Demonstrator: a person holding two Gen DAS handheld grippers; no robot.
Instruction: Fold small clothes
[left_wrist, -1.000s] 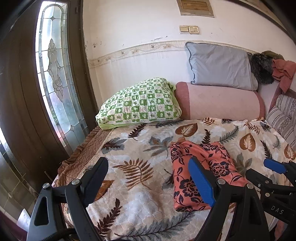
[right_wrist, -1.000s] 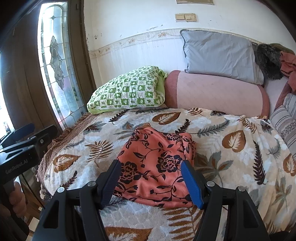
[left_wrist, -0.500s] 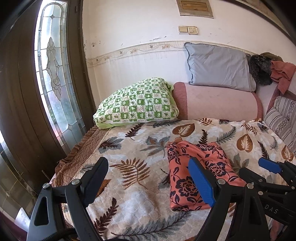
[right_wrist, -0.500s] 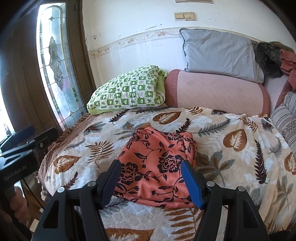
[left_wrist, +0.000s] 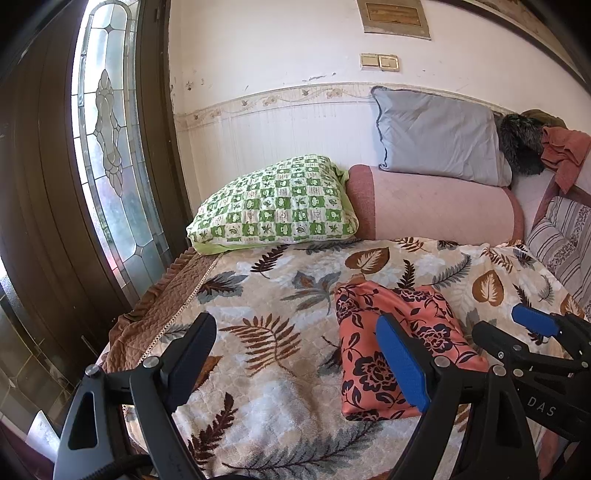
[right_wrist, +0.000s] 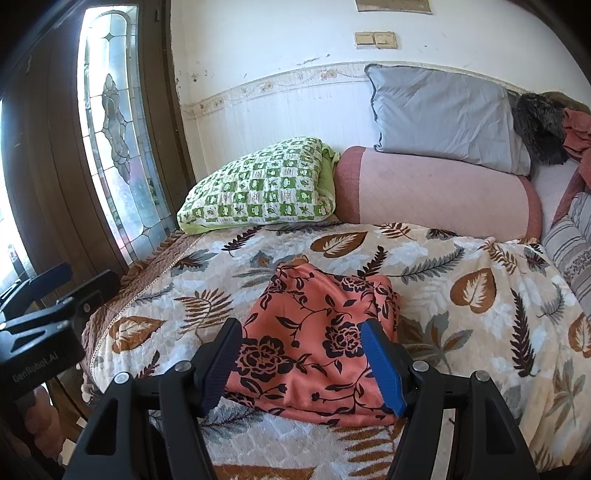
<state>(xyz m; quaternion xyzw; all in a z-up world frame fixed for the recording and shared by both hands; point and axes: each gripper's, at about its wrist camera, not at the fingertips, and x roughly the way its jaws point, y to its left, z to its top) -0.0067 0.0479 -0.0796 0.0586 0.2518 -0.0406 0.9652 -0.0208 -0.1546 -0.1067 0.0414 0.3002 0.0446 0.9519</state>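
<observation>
A folded coral garment with black flowers (left_wrist: 391, 332) (right_wrist: 317, 317) lies flat on the leaf-patterned bedspread (left_wrist: 280, 295) (right_wrist: 461, 295). In the left wrist view my left gripper (left_wrist: 295, 319) stands open over bare bedspread, just left of the garment, with its blue finger in front of the garment's left part. My right gripper (right_wrist: 301, 325) hovers open at the garment's near edge, with the cloth seen between its fingers but untouched. Each gripper also shows in the other's view: the right gripper (left_wrist: 502, 321) at the right edge, the left gripper (right_wrist: 85, 275) at the far left.
A green checked pillow (left_wrist: 273, 206), a pink bolster (left_wrist: 439, 206) and a grey pillow (left_wrist: 436, 136) line the back wall. Striped cushions (left_wrist: 565, 236) and heaped clothes (left_wrist: 561, 147) sit at the right. A stained-glass door (left_wrist: 110, 147) bounds the left. A hand (right_wrist: 40, 424) holds the left gripper.
Both views drift only slightly. The garment lies as before and both pairs of jaws keep their width.
</observation>
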